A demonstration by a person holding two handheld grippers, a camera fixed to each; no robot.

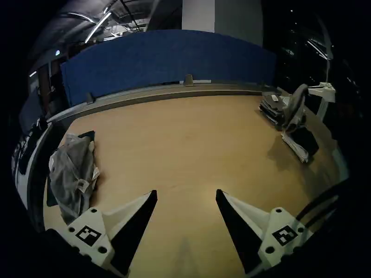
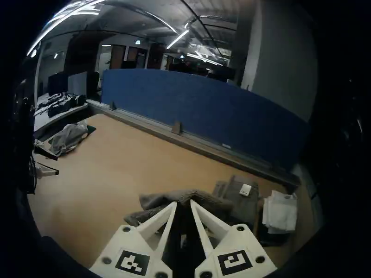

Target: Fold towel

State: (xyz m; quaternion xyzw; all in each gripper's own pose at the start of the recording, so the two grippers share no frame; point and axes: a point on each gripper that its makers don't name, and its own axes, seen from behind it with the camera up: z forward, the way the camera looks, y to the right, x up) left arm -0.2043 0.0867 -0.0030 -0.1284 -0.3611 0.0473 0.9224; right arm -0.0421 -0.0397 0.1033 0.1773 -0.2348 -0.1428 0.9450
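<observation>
**One corner pinched, the other claw idle: where this fold could slip**

The right claw (image 2: pixel 184 203) has its two fingers drawn nearly together on a raised ridge of the grey towel (image 2: pixel 157 200), which lies bunched right at its tips and spills off to its left. It looks like a hold on only a thin bit of cloth. Just beyond the tips and to the right sits a stack of folded cloths (image 2: pixel 241 199), with a white cloth (image 2: pixel 280 211) further right.

The left claw (image 1: pixel 185 194) is spread wide and holds nothing, with bare table (image 1: pixel 185 139) between and ahead of its fingers. A crumpled grey heap (image 1: pixel 72 173) lies to its left.

Risks, as I judge them:
- The thin pinch may slide off if the towel is lifted fast, dropping it in a lump
- With one claw holding, the cloth will hang twisted and the fold will come out crooked
- A swing to the right could drag the towel over the stack and knock it askew
</observation>
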